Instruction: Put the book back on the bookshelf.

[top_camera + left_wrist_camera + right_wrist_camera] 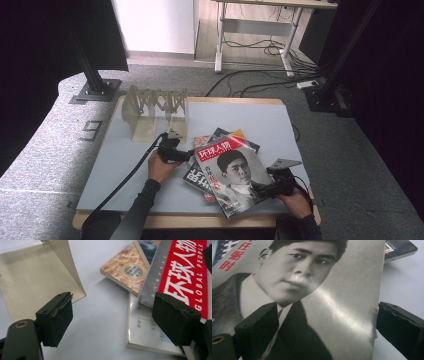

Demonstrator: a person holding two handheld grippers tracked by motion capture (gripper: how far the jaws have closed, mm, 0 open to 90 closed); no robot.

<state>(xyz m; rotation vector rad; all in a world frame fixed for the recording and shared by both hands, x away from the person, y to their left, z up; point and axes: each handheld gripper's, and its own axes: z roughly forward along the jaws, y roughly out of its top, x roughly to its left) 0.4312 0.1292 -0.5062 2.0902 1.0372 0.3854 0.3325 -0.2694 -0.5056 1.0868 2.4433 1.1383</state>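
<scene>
The magazine [231, 172] (red masthead, portrait cover) lies atop a pile of books [210, 165], lower centre of the high view. The left gripper [186, 155] sits at its upper-left edge, jaws spread, pinching nothing. The right gripper [261, 189], lower right, straddles the cover's corner, jaws likewise apart.

A rack [156, 111] stands at the table's [125, 170] far left. A pile of magazines [227, 170] lies near and right of it. The left gripper [189, 155] is at the pile's left edge, the right gripper [255, 188] at its near right corner.
</scene>
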